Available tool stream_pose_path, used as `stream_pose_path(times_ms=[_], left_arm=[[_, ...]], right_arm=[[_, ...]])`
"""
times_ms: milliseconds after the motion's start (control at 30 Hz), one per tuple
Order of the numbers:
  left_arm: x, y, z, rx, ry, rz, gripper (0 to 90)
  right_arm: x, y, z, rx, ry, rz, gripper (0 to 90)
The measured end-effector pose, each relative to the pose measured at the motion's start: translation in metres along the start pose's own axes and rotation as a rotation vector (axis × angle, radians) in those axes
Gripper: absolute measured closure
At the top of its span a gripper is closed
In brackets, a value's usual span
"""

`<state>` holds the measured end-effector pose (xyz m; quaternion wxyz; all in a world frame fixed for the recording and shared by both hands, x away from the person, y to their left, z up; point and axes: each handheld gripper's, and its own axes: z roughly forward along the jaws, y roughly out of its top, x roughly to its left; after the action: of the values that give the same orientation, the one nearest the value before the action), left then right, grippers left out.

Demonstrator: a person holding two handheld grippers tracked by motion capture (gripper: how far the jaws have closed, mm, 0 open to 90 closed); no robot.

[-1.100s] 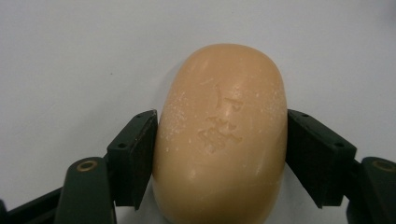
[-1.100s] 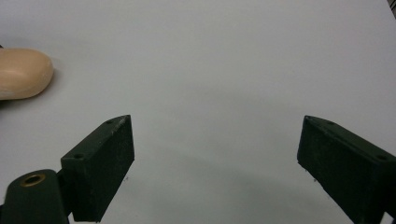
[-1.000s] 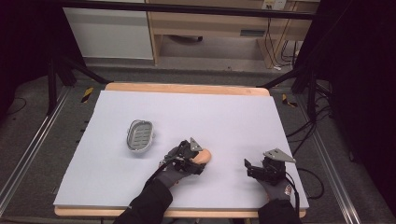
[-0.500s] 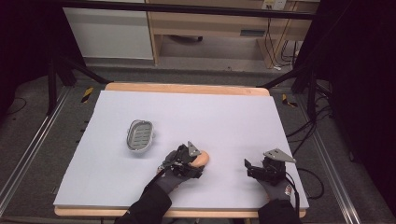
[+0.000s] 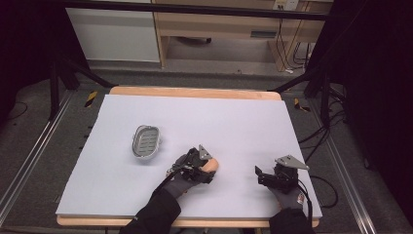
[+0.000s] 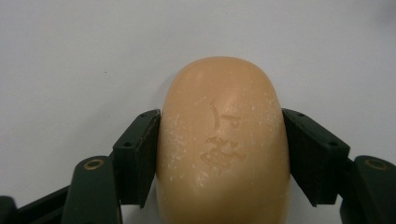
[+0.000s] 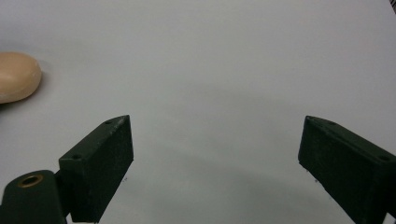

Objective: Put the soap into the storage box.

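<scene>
A tan oval bar of soap [image 5: 213, 165] lies on the white table cover, front centre. My left gripper [image 5: 208, 169] is shut on it. In the left gripper view both black pads [image 6: 148, 156] press against the sides of the soap [image 6: 222, 149], which has a stamped mark on top. A grey oval soap dish [image 5: 146, 141] with a slotted floor sits empty to the left, a hand's width from the soap. My right gripper [image 5: 261, 176] rests low at the front right, open with nothing between its fingers [image 7: 215, 158]. The soap's end [image 7: 16, 77] shows at the left of the right gripper view.
The white cover [image 5: 204, 117] lies on a wooden table top whose edge [image 5: 195, 92] shows at the back. Black frame legs, cables and floor rails stand around the table. A cabinet and shelf are behind it.
The left forearm has shifted slightly while the gripper stays at the soap. The right gripper has not moved.
</scene>
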<state>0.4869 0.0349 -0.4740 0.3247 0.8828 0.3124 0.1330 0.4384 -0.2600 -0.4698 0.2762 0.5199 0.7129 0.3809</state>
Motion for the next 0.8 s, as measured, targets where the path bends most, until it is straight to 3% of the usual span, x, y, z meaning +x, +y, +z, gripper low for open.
stream_pose_path(times_ms=[233, 400, 800], left_arm=[[0.0, 0.002, -0.005, -0.012, 0.0, -0.024, 31.8], [0.004, 0.006, -0.027, -0.064, 0.008, -0.047, 31.8], [0.018, 0.002, -0.066, -0.121, 0.066, -0.076, 31.8]], right_arm=[[0.0, 0.0, 0.001, 0.004, 0.004, -0.004, 10.4], [0.0, 0.0, 0.0, 0.004, 0.003, -0.002, 10.4], [0.0, 0.0, 0.0, 0.004, 0.001, -0.001, 10.4]])
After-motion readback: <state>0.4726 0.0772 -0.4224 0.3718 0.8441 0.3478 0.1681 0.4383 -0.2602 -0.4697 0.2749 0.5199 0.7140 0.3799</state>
